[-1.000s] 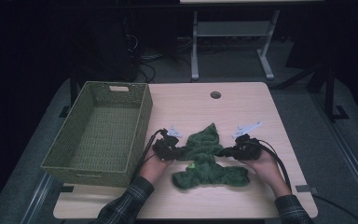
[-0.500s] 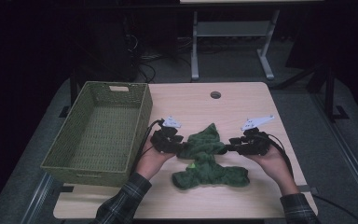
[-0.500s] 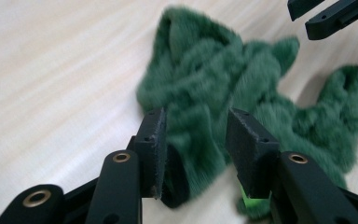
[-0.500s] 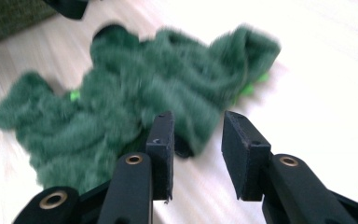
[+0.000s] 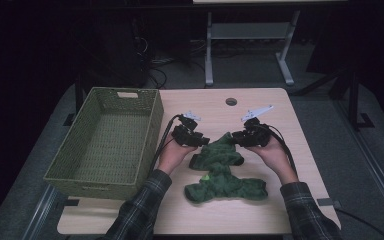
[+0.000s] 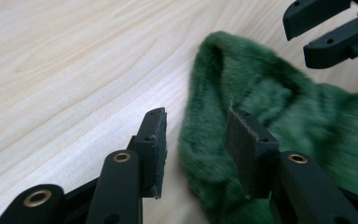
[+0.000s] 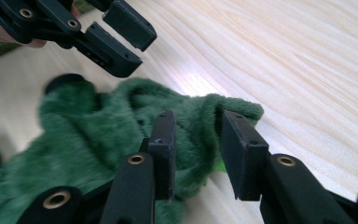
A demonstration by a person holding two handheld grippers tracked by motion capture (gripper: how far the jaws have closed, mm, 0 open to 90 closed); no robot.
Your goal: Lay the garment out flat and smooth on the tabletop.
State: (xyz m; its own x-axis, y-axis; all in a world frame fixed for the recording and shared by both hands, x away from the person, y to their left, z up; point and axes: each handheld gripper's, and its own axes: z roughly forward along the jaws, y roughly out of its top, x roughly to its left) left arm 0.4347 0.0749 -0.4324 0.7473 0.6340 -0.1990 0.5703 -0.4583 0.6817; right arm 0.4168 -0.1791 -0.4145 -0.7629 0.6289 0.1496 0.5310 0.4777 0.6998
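A fuzzy green cloth (image 5: 223, 170) lies crumpled on the wooden table (image 5: 260, 210), its far end bunched into a fold. My left gripper (image 5: 203, 140) hovers at that fold's left side and my right gripper (image 5: 236, 137) at its right, the tips facing each other. Both sets of jaws have just been opening. In the left gripper view the left gripper (image 6: 193, 128) stands open over the cloth (image 6: 279, 93), its pads not pressing on it. In the right gripper view the right gripper (image 7: 197, 128) also stands open above the cloth (image 7: 88, 135).
A green woven basket (image 5: 95, 182), with nothing in it, stands at the table's left. A round cable hole (image 5: 231, 101) sits near the far edge. Bare tabletop stretches beyond the cloth and along the right side. Cables trail from both grippers toward the person's plaid sleeves.
Both grippers were shut on the cloth and now stand open. Both hands have moved toward the far side of the table, and the cloth's far end now lies bunched between them.
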